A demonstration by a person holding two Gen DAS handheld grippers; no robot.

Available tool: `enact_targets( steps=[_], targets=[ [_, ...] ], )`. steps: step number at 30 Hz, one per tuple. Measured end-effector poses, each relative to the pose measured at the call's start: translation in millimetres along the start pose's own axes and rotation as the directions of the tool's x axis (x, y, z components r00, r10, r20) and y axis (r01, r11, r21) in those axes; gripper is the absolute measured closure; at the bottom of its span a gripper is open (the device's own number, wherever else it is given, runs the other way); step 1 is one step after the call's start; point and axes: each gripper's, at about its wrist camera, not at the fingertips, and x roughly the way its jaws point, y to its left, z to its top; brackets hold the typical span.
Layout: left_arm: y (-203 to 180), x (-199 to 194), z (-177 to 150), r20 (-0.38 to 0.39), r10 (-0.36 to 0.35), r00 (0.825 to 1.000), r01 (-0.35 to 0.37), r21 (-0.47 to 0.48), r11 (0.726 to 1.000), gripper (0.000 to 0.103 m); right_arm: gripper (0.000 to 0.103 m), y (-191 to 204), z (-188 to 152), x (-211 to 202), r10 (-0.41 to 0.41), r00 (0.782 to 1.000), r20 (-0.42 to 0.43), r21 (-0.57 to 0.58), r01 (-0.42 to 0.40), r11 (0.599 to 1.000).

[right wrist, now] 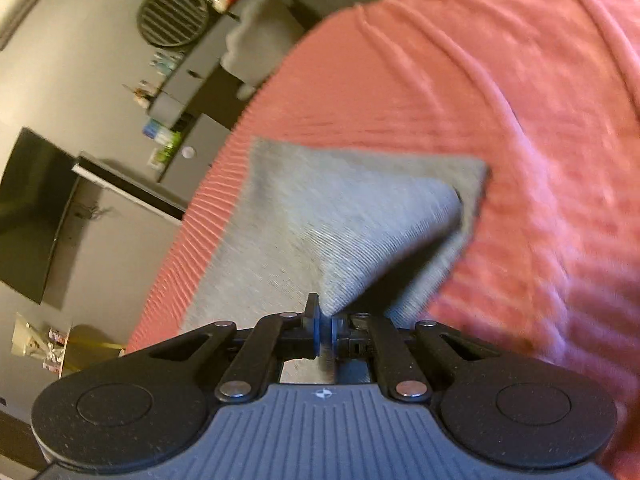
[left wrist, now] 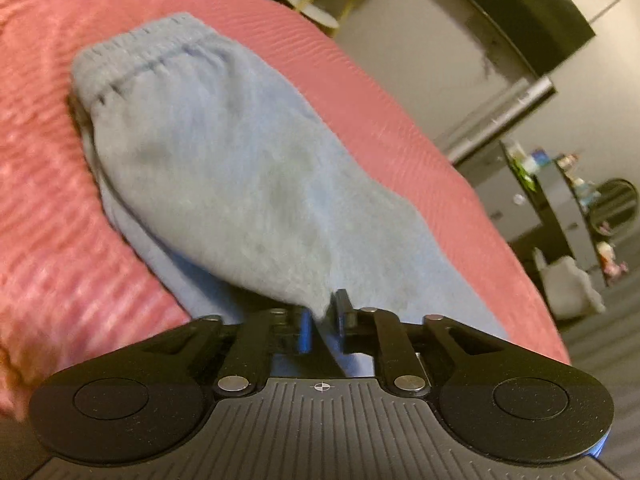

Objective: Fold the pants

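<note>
Light grey-blue sweatpants (left wrist: 224, 168) lie on a pink ribbed blanket (left wrist: 48, 184). In the left wrist view the elastic waistband (left wrist: 148, 44) is at the far end, and a lifted layer of the pants runs down into my left gripper (left wrist: 322, 320), which is shut on the fabric. In the right wrist view my right gripper (right wrist: 326, 326) is shut on a corner of the same pants (right wrist: 340, 232), pulled up into a taut peak above the flat lower layer. Both views are motion-blurred.
The blanket's edge (right wrist: 224, 184) drops off to a dark floor. Beyond it stand grey cabinets with small items (right wrist: 176, 92), a round black fan (right wrist: 173, 16), a dark screen (right wrist: 32, 216), and a grey cushion (left wrist: 572, 288).
</note>
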Motion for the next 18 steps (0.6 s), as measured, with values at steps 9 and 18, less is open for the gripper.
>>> enact_targets(
  steps=[9,18],
  targets=[
    [54,18,9,-0.016,0.046,0.999,-0.049,-0.26,0.964,0.068,0.086,-14,-1,11,0.028,1.0,-0.004,0.06,-0.028,0.998],
    [65,22,5,-0.024,0.028,0.999,-0.034,-0.311,0.95,0.075,0.081,-4,15,17,0.003,1.0,0.026,0.025,-0.003,1.0]
  ],
)
